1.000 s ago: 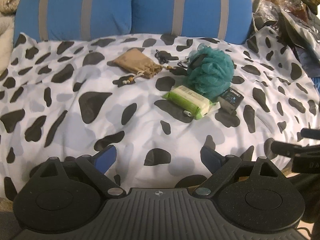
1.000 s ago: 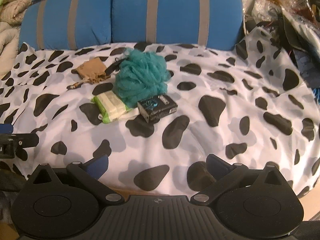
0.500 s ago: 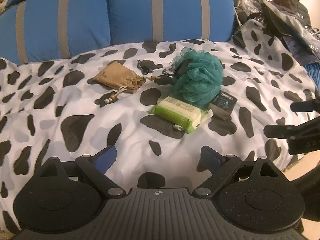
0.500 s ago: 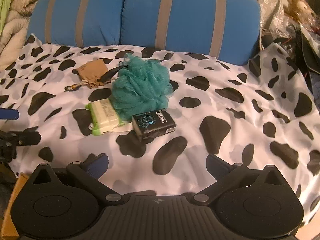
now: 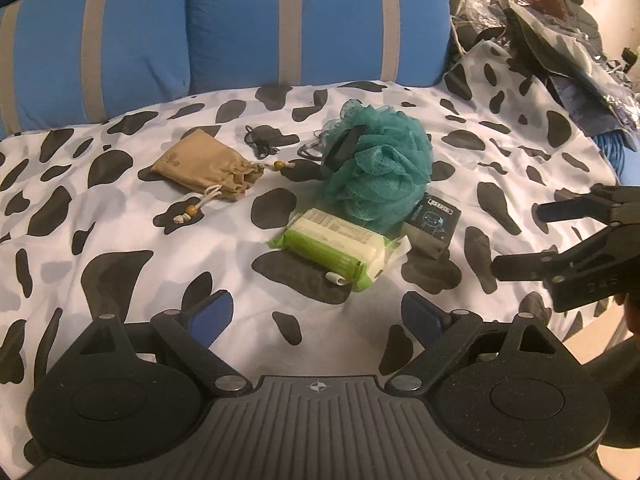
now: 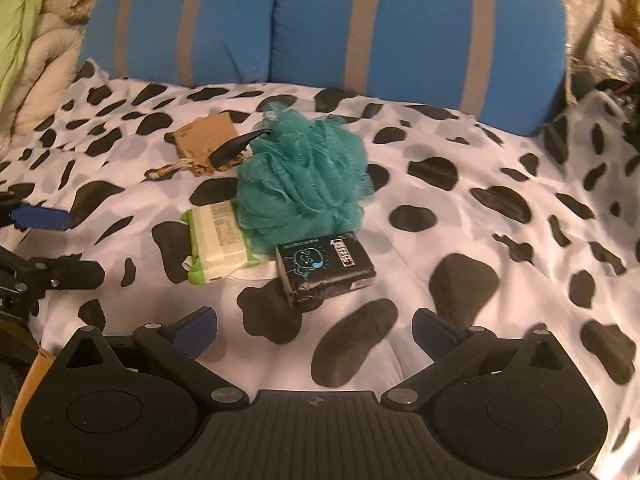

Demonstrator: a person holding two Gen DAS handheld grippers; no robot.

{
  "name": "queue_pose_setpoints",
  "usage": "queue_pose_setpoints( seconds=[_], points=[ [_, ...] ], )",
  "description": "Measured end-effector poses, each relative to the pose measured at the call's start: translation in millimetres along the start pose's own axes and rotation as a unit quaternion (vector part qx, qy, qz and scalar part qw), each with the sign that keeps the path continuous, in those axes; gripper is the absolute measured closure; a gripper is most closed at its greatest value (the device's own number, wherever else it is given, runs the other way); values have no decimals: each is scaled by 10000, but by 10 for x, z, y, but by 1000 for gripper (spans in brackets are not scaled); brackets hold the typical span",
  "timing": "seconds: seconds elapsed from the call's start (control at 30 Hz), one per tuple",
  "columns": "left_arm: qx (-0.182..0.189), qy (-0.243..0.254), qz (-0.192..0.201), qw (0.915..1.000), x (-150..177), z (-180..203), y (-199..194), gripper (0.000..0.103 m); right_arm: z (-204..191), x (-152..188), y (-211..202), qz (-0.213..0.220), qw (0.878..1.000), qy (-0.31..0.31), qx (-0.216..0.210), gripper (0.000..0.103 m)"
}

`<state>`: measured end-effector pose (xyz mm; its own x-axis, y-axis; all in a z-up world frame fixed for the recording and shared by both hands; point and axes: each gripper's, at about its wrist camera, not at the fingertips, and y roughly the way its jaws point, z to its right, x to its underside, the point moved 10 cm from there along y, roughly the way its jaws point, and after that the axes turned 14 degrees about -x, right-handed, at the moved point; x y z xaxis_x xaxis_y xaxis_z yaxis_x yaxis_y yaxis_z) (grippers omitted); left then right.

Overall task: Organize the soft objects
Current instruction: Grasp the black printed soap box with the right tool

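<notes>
A teal mesh bath pouf (image 5: 380,174) (image 6: 302,178) lies mid-bed on the cow-print cover (image 5: 120,280). In front of it lie a green wipes pack (image 5: 336,250) (image 6: 218,242) and a black tissue pack (image 5: 434,220) (image 6: 324,266). A tan drawstring pouch (image 5: 204,170) (image 6: 204,140) lies to the left. My left gripper (image 5: 318,316) is open and empty, just short of the wipes pack. My right gripper (image 6: 314,330) is open and empty, just short of the black pack. It shows at the right of the left wrist view (image 5: 536,240).
Two blue pillows with grey stripes (image 5: 312,20) (image 6: 400,28) stand behind the items. A black cord (image 5: 260,140) lies by the pouch. Clutter of bags (image 5: 560,40) sits at the right. Folded blankets (image 6: 36,40) pile up at the left.
Both grippers have moved forward over the bed towards the items, which now look larger and nearer. Nothing on the bed has moved.
</notes>
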<state>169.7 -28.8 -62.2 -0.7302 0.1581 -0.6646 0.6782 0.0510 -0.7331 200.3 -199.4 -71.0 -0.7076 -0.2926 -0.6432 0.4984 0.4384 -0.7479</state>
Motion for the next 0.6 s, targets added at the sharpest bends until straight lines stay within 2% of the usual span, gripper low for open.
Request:
queue_pose_setpoints(
  seconds=[0.3,0.6],
  points=[
    [70,-82,-84,9999,-36,-38,80,11,200,-119,297,-148,9998,-42,-149,0],
    [77,-70,-174,9998,-25,-85,141,11,302,-212,683,-469,9976,-368,-362,0]
  ],
)
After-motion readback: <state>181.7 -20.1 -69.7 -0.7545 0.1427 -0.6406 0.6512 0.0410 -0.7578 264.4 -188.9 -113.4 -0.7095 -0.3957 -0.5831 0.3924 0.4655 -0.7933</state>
